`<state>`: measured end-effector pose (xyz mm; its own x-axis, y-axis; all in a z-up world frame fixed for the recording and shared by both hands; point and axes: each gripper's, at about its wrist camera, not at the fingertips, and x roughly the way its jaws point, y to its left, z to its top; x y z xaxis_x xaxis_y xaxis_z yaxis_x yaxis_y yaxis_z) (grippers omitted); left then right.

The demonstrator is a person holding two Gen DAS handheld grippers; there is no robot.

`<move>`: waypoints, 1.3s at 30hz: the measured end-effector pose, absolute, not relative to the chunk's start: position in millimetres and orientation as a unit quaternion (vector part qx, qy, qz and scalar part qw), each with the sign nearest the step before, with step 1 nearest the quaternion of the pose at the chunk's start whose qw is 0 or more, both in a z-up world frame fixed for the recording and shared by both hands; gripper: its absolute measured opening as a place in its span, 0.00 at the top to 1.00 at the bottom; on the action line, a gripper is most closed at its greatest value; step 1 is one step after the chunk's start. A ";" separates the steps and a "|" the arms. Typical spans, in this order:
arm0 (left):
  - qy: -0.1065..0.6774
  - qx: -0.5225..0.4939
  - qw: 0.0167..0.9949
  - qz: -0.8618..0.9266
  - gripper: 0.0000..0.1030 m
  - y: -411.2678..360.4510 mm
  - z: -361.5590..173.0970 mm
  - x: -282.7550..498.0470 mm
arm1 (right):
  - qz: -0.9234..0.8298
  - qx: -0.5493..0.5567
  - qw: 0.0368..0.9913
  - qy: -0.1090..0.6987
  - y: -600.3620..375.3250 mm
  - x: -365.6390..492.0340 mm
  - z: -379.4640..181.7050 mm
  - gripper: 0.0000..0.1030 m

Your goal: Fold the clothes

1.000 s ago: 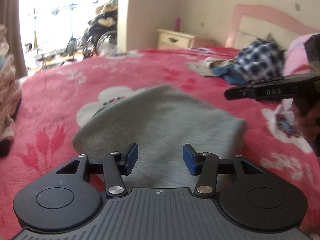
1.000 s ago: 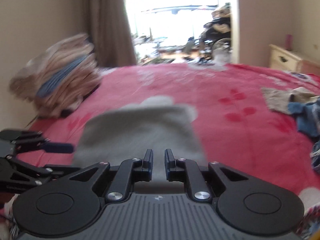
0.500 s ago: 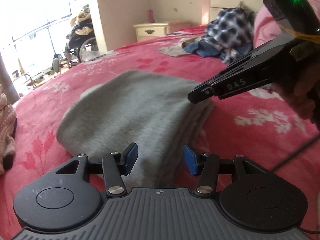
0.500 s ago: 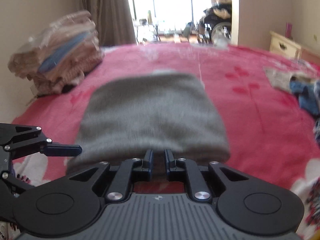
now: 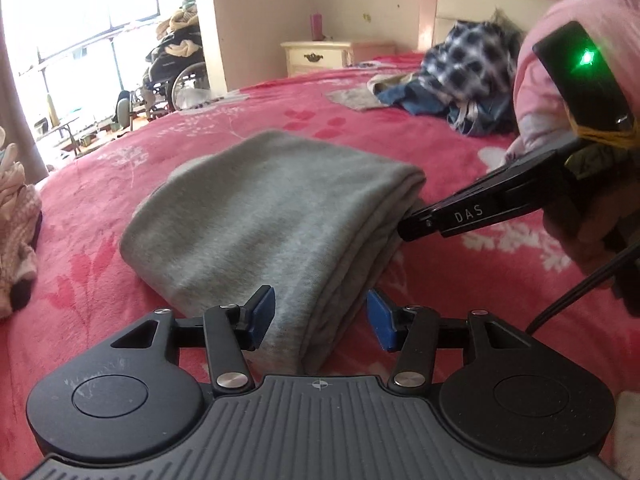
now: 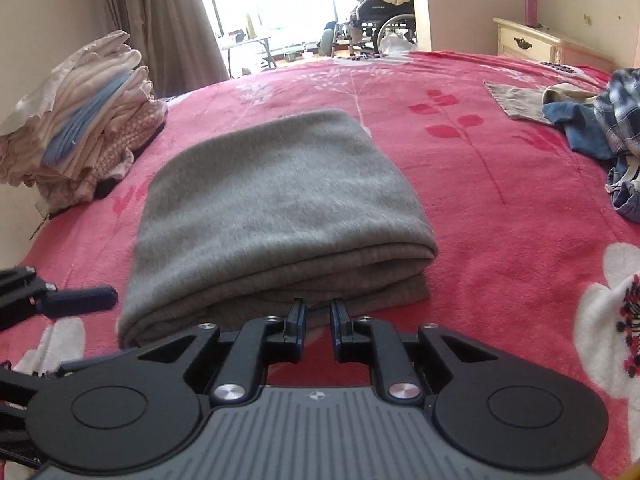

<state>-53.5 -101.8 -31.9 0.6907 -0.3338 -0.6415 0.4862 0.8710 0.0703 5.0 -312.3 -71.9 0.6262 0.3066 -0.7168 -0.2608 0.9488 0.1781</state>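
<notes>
A grey garment [image 5: 280, 216] lies folded in several layers on the red flowered bedspread [image 5: 80, 280]; it also shows in the right wrist view [image 6: 276, 208]. My left gripper [image 5: 320, 318] is open, its blue pads on either side of the fold's near corner. My right gripper [image 6: 319, 320] has its jaws nearly together with a narrow gap, right at the garment's layered edge. Nothing is between them. It shows from the side in the left wrist view [image 5: 408, 232], its tip touching the stacked edge.
A stack of folded pale clothes [image 6: 76, 120] sits at the bed's left edge. A heap of unfolded clothes with a checked shirt [image 5: 468, 68] lies near the pink headboard. A nightstand [image 5: 320, 54] and a wheelchair [image 5: 172, 72] stand beyond the bed.
Both grippers have moved down and in toward the folded grey garment. The right gripper's tip now reaches its layered edge. The jaw openings look unchanged.
</notes>
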 end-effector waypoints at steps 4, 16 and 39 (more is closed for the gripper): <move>0.354 0.114 0.904 -0.209 0.50 -105.0 -35.6 -53.6 | 0.165 0.018 0.901 0.400 -305.3 2.6 -67.4 0.86; 0.408 0.058 0.898 -0.155 0.49 -86.4 -33.1 -44.8 | 0.158 0.029 0.898 0.409 -303.0 -3.8 -62.6 0.79; 0.438 0.018 0.893 -0.100 0.19 -75.9 -19.8 -40.1 | 0.151 0.000 0.882 0.447 -295.1 -17.3 -58.9 0.44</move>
<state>-40.1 -75.9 -19.8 0.5967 -0.1632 -0.7857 0.1955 0.9792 -0.0549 -17.3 -295.2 -58.9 0.5551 0.2662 -0.7880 -0.2658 0.9545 0.1352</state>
